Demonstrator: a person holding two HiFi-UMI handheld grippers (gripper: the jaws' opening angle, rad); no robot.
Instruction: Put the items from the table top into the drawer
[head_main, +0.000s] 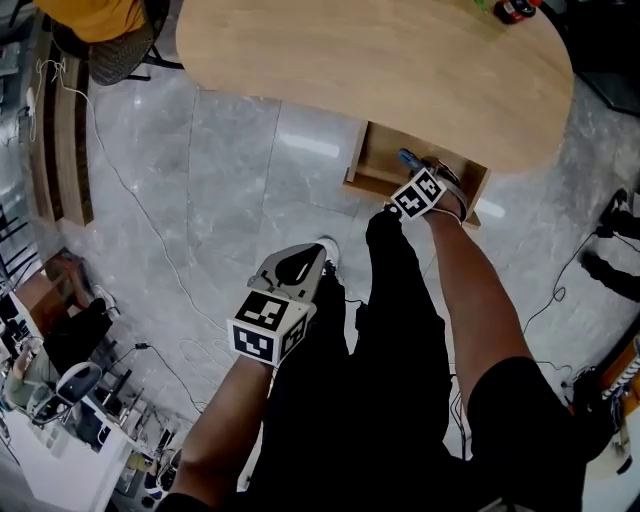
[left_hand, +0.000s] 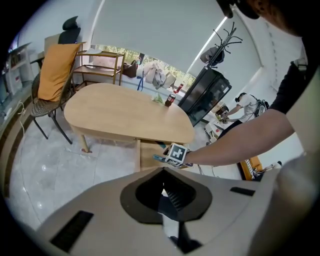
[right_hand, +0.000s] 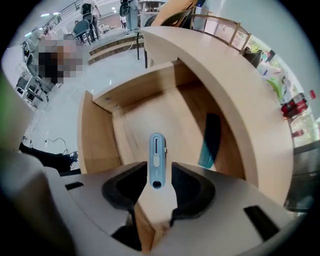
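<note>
Down at the left, the left gripper (left_hand: 165, 185) is held above the grey floor, its jaws drawn together on nothing. Further right, the drawer (right_hand: 95, 135) under the table (head_main: 350, 60) is pulled out; the right gripper (right_hand: 159, 169) is spread wide inside it, a blue cutter (right_hand: 156, 150) seen unclamped between its jaws, a dark comb (right_hand: 210, 140) lying to its right

Floor (head_main: 250, 180): polished grey stone-look tiles with bright reflections of the lighting. Loose cables (head_main: 140, 215) trail across it. Table (head_main: 380, 60): light wood, rounded top. Beyond it stand a dark chair (left_hand: 44, 107) carrying an orange cushion (left_hand: 56, 72) and a low wooden shelf unit (left_hand: 102, 65). A wide white blind (left_hand: 160, 30) hangs above a strip of window (left_hand: 150, 60). A coat stand (left_hand: 225, 37) rises beside a black cabinet (left_hand: 205, 95).
</note>
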